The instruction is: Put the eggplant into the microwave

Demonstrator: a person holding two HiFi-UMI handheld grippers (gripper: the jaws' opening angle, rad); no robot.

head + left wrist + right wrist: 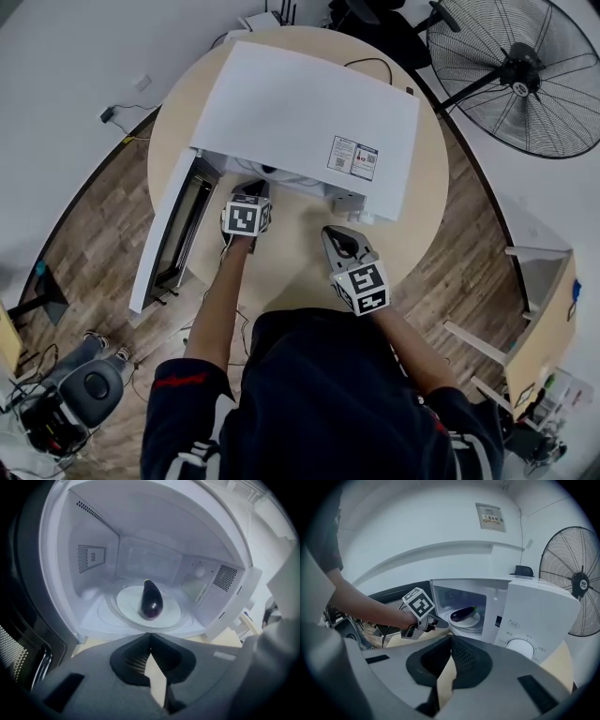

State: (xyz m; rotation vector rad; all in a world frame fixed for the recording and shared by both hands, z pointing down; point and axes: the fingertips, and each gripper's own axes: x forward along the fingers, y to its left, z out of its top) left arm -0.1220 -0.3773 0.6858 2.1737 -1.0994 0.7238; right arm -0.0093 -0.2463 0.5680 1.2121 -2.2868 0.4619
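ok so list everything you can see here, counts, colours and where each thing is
microwave: one, white, on the table, door open
eggplant: one, dark purple, lying on the plate inside the microwave
plate: one, white, on the microwave floor
table: one, light wood, round, under the microwave
fan: one, black, on the floor at the head view's upper right
left gripper: one, grey, shut and empty, in front of the open microwave
right gripper: one, grey, shut and empty, over the table
arms: two, dark sleeves, reaching over the table
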